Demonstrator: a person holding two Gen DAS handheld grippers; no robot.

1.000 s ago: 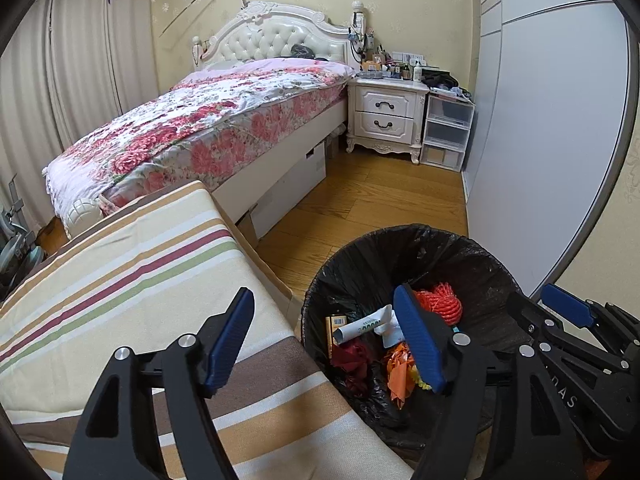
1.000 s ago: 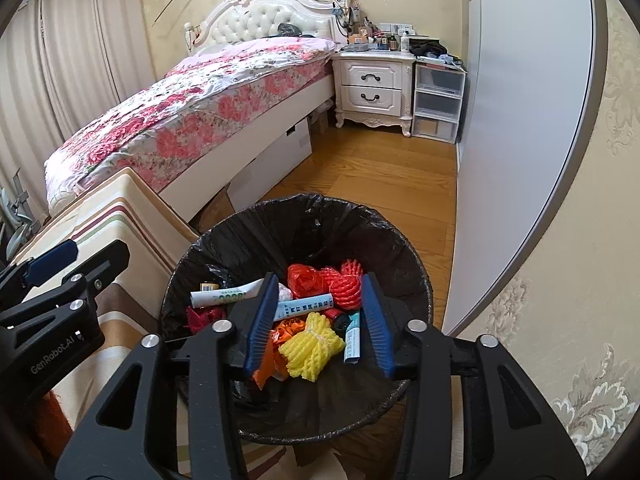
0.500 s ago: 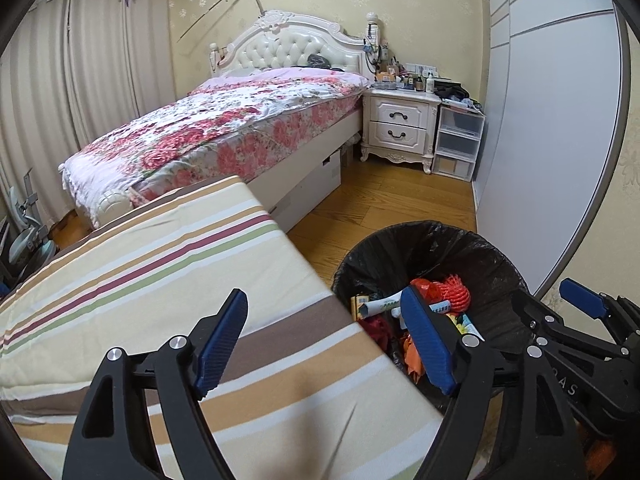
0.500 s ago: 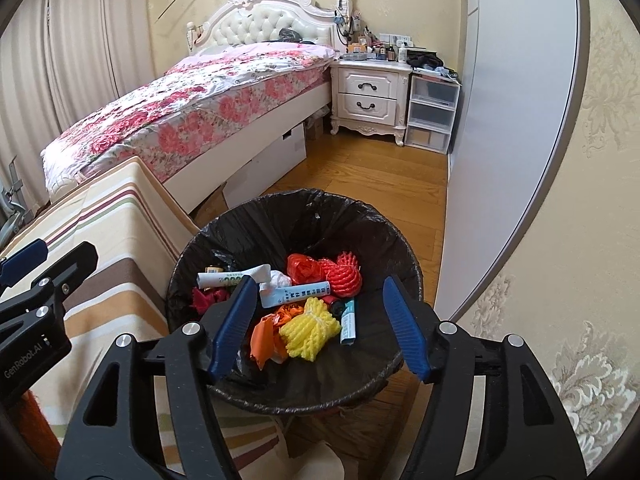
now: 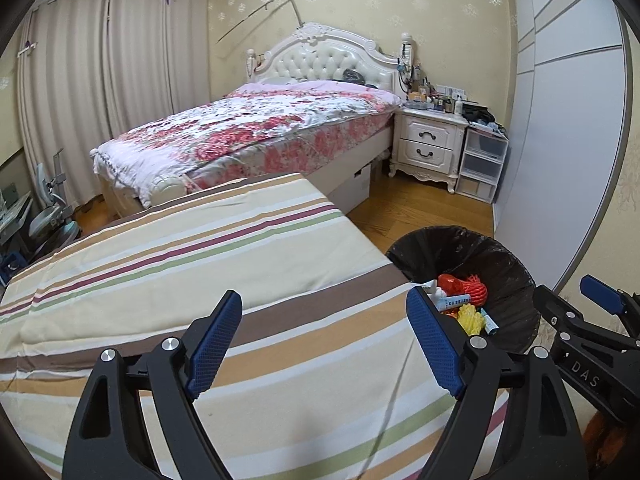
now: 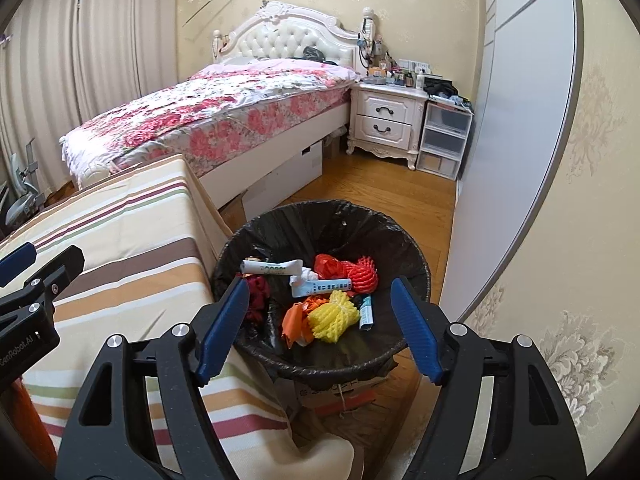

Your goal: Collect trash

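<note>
Both tongs have drawn back from the bin (image 6: 320,240), their jaws opening with nothing between them. Left tongs (image 5: 324,332) hang over the striped counter (image 5: 180,248), left of the bin; right tongs (image 6: 320,320) face its near rim, the nearer pair. Trash (image 6: 334,314) lies inside the bin; no loose trash shows on the counter.

Glossy crinkled black plastic bin liner (image 6: 328,220), matt striped cloth cover (image 5: 200,248), smooth warm wood floor (image 6: 384,184)
</note>
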